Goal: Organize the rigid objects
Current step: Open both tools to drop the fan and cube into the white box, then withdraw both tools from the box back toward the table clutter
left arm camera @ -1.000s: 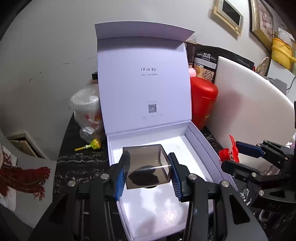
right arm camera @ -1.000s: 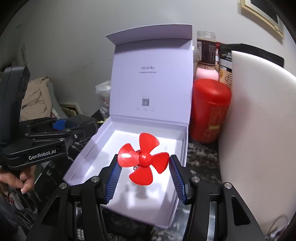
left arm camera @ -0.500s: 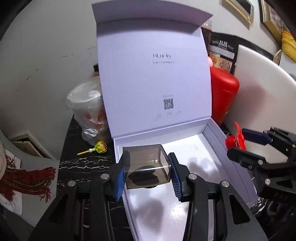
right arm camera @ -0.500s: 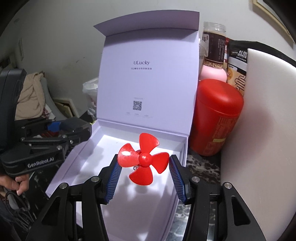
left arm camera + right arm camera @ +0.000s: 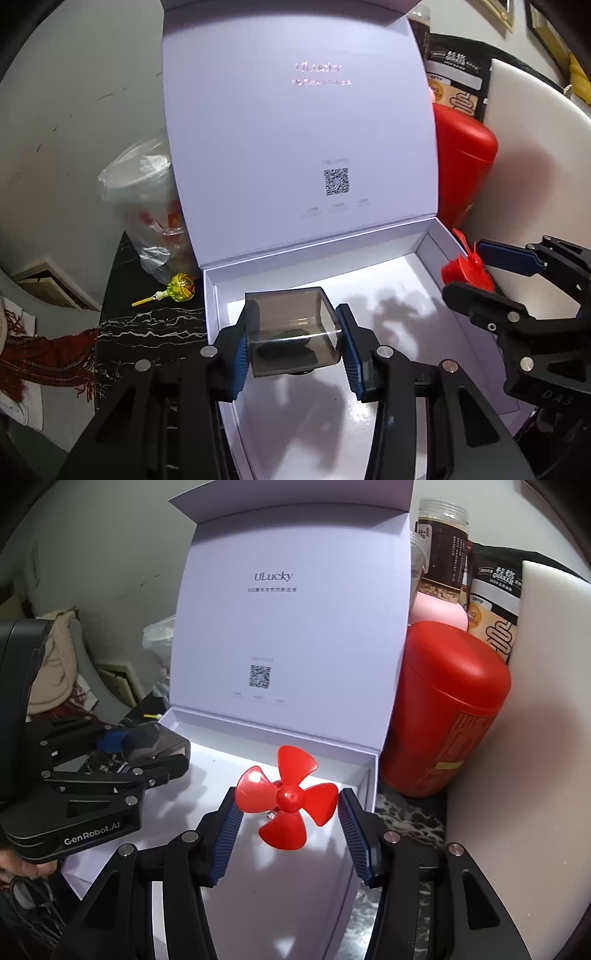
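A white gift box (image 5: 428,240) (image 5: 369,775) stands open on the dark marble table, its lid upright behind it. My left gripper (image 5: 293,341) is shut on a smoky translucent cube (image 5: 291,328) with a dark object inside, held over the box's left part. In the right wrist view that gripper (image 5: 147,753) and cube (image 5: 146,740) hang at the left over the box. My right gripper (image 5: 288,812) is shut on a red four-blade propeller (image 5: 286,797), held above the box's right side. The propeller (image 5: 467,271) and right gripper (image 5: 480,269) show at the right of the left wrist view.
A red canister (image 5: 447,709) stands right of the box, with jars and a snack bag (image 5: 495,602) behind it and a white foam board (image 5: 532,738) further right. Left of the box lie a bagged plastic cup (image 5: 147,199) and a lollipop (image 5: 177,290).
Both grippers have come forward and down toward the open box, which now fills more of each view. The cube and the propeller stay gripped as before.
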{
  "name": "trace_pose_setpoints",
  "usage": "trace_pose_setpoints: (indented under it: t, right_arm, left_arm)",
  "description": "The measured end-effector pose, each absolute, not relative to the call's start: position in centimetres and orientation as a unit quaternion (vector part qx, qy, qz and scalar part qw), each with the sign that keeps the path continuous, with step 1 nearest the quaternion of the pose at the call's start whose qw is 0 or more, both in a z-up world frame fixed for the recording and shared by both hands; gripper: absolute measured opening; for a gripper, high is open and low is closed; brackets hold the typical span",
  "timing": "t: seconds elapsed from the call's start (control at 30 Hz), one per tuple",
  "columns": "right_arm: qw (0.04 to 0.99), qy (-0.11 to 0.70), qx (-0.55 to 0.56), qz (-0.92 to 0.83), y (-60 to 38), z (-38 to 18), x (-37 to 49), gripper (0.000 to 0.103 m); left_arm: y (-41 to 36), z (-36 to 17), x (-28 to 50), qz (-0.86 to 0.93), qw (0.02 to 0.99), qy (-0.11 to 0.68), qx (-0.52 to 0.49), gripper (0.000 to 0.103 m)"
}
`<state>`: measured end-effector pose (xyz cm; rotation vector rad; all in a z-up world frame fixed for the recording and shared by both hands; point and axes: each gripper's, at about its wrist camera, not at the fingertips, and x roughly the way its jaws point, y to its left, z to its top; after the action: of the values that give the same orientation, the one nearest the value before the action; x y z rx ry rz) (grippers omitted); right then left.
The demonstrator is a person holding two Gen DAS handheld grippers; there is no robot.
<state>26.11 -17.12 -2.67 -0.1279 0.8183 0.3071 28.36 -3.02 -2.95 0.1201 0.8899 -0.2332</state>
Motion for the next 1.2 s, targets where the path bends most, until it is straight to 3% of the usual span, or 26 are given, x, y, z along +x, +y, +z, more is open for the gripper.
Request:
trace_pose_setpoints:
  t: [0.13,0.33,0.43,0.5,0.57,1.2]
  right_arm:
    - [0.905,0.396,-0.067,0.140,-17.3,-2.8,26.1,0.062]
    - [0.908,0.392,-0.067,0.129,-18.0,-2.4,25.5,0.066]
    - [0.911,0.388,-0.061,0.125,-18.5,-1.9,24.9,0.068]
    - [0.913,0.384,-0.059,0.123,-18.6,-1.6,24.5,0.071]
    - [0.915,0.381,-0.059,0.120,-18.8,-1.2,24.2,0.072]
    - [0.936,0.335,-0.057,0.097,-19.6,3.9,18.8,0.073]
  left_arm:
    - [-2.9,-3.4,29.1,-0.102,0.887,0.448,0.045,0.044]
    - [-2.8,-3.3,28.9,-0.072,0.891,0.444,0.056,0.046]
    - [-2.5,-2.9,28.7,-0.061,0.894,0.441,0.057,0.056]
    - [-2.3,-2.4,28.3,-0.053,0.899,0.431,0.057,0.072]
    - [-2.4,-1.9,27.8,-0.049,0.906,0.415,0.061,0.078]
    - [-2.7,4.6,22.0,-0.083,0.929,0.355,0.060,0.079]
